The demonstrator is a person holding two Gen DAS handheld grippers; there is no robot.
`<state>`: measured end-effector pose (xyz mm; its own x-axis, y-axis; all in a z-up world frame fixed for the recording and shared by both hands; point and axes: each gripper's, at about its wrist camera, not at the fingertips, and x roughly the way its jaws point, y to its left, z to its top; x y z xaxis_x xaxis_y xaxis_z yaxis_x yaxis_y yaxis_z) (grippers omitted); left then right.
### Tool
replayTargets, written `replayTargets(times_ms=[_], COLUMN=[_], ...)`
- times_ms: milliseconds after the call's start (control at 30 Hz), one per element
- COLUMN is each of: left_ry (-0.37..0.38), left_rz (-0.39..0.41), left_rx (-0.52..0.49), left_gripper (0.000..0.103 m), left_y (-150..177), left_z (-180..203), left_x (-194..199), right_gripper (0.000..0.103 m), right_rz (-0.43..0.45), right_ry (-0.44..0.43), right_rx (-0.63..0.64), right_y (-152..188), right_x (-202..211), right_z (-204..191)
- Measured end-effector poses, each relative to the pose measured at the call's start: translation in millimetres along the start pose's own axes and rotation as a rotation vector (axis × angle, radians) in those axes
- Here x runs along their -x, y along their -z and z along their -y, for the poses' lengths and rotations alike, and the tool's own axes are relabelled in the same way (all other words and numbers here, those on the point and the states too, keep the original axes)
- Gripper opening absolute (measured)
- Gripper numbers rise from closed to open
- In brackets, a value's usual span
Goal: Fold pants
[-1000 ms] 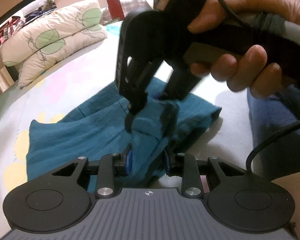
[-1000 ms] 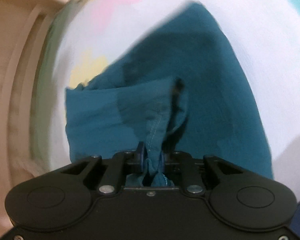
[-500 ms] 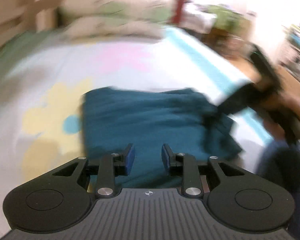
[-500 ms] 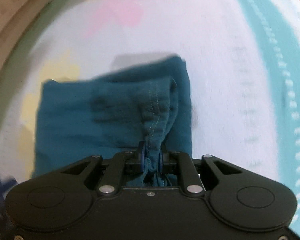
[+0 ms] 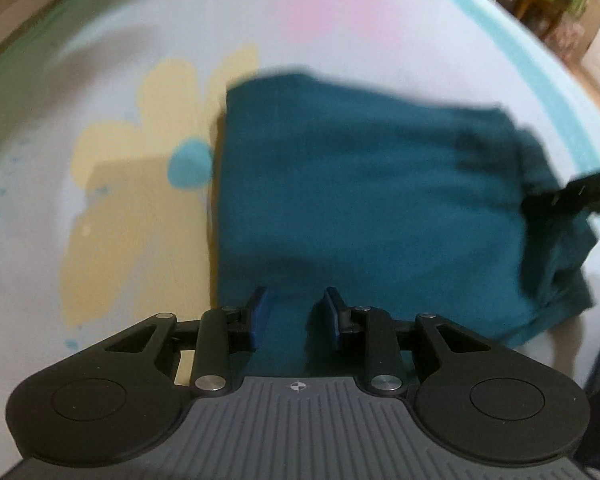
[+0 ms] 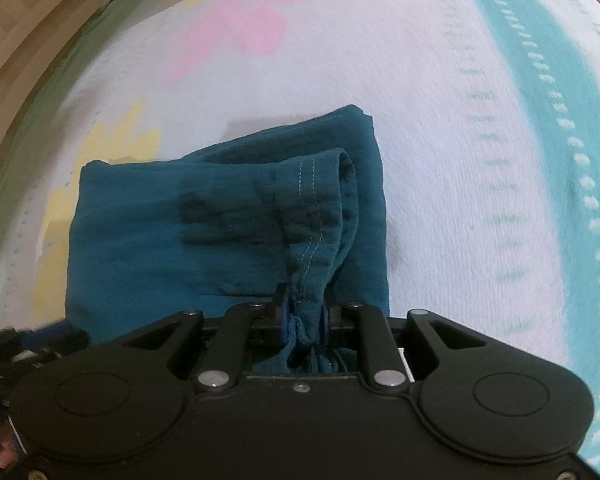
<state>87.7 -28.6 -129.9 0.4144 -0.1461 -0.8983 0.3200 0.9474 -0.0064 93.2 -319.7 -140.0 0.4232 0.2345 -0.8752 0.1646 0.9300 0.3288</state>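
Since a second ago the left gripper point(image 5: 294, 316) has let go of the bunched cloth and swung away from the right one, and now it hovers over the flat part of the teal pants point(image 5: 364, 200) with its blue pads apart and nothing between them. Over on the right gripper point(image 6: 304, 314), a gathered fold of stitched hem sits between the fingers; the jaws are easing apart, yet the pads are pressing on the cloth, as far as the close view lets me judge. The fabric tucked under that gripper's body is hidden.

Those pants lie folded into a rough rectangle on the bedspread point(image 6: 440, 160), over its yellow flower print point(image 5: 112, 184) and short of the turquoise band point(image 6: 540, 80) along the right edge. From the left wrist view everything is smeared by motion: the far edge of the pants is soft, and a black bar point(image 5: 576, 192) cuts in from the right edge over the pants' rumpled corner, too blurred to identify. A fingertip point(image 6: 4, 458) peeks in at the lower left corner of the right wrist view.
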Motion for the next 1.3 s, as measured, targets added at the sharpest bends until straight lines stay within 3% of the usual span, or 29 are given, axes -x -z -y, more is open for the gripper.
replayTargets(times_ms=[300, 667, 867, 1000, 1300], left_ry=[-0.015, -0.025, -0.024, -0.048, -0.074], left_rz=[0.01, 0.005, 0.055, 0.128, 0.126], left_rx=[-0.001, -0.002, 0.01, 0.015, 0.025], left_gripper=[0.031, 0.032, 0.032, 0.032, 0.032], left_y=[8.9, 7.8, 7.4, -6.4, -59.5], left_z=[-1.6, 1.2, -2.3, -5.9, -13.4], left_x=[3.0, -1.5, 10.0, 18.3, -11.0], right_gripper=[0.033, 0.033, 0.049, 0.055, 0.06], right_rz=[-0.004, 0.073, 0.151, 0.193, 0.191], right_ry=[-0.007, -0.03, -0.051, -0.068, -0.066], right_rx=[-0.051, -0.093, -0.143, -0.202, -0.205], right_y=[2.6, 14.3, 22.1, 23.2, 11.0], right_x=[-6.1, -3.3, 10.6, 18.1, 4.4], right_z=[6.1, 15.6, 26.0, 37.3, 38.0])
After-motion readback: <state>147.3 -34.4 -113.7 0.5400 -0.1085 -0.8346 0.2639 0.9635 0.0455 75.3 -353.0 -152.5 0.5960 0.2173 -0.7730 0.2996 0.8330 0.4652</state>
